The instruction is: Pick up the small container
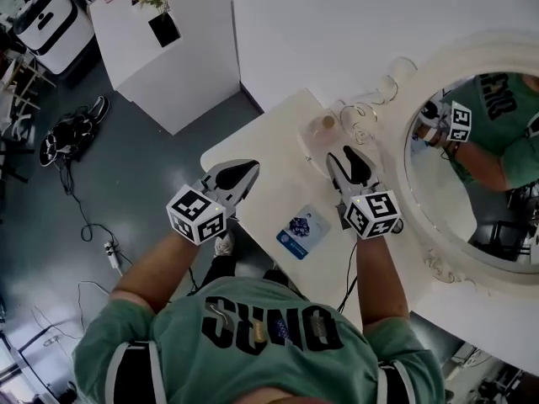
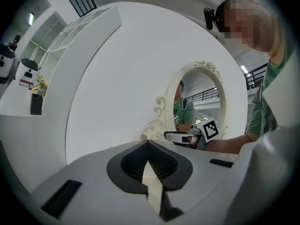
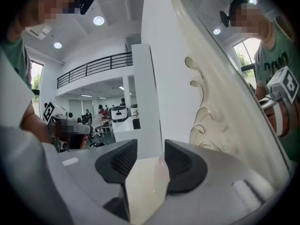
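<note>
The small container (image 1: 323,124), a clear little jar with a pale lid, stands on the cream table (image 1: 269,200) near its far edge. My right gripper (image 1: 347,156) lies just short of it and slightly to its right, jaws open with only table showing between the pads (image 3: 150,159). My left gripper (image 1: 236,178) hovers over the table's left side, well away from the jar. Its jaws meet at the tips (image 2: 147,157) with nothing held. In the right gripper view the jar itself is not clearly visible.
Glass pieces (image 1: 364,118) stand right beside the container, against the ornate white frame of a round mirror (image 1: 438,263) along the table's right. A blue packet (image 1: 303,231) lies near the front edge. A white wall (image 1: 337,23) runs behind; the floor drops off to the left.
</note>
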Demonstrator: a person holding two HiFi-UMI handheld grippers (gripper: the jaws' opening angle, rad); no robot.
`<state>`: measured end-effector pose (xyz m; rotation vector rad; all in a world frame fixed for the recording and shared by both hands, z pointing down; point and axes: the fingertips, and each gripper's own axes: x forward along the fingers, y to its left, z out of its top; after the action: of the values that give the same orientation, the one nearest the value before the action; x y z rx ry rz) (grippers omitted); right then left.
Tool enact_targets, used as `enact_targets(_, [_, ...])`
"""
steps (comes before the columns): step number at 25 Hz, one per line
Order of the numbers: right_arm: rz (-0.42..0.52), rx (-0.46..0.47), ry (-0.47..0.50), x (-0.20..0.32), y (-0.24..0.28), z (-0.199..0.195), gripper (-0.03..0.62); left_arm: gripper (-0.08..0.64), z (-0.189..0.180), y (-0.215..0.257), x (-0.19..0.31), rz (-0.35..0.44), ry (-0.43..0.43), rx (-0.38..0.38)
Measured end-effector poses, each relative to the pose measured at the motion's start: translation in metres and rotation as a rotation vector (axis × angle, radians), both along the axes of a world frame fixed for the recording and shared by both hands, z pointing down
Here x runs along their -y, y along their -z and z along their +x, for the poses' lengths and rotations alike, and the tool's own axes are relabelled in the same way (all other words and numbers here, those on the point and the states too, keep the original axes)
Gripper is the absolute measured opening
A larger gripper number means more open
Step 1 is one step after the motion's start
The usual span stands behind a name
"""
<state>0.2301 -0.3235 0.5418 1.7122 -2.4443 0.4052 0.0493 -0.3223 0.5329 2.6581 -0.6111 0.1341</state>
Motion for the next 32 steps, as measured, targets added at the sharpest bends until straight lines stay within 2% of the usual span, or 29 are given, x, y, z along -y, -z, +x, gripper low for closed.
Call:
enact_targets(9, [-0.014, -0.056, -0.054, 0.056, -0.047, 0.011, 0.179, 0.002, 0.014, -0.035, 0.035, -0.002, -0.002, -0.006])
enact_targets(14, [-0.009, -0.084, -0.054, 0.074, -0.061, 0.012, 0.179, 0.002, 0.020, -0.046, 0.043, -0.010, -0.011, -0.014])
enact_targets(30, [0.032, -0.109, -0.058, 0.099, -0.072, 0.014, 0.178, 0.002, 0.025, -0.065, 0.045, -0.038, -0.018, -0.027])
enact_targets(32, [0.043, -0.111, -0.059, 0.099, -0.070, 0.013, 0.144, 0.002, 0.023, -0.066, 0.044, -0.040, -0.015, -0.028])
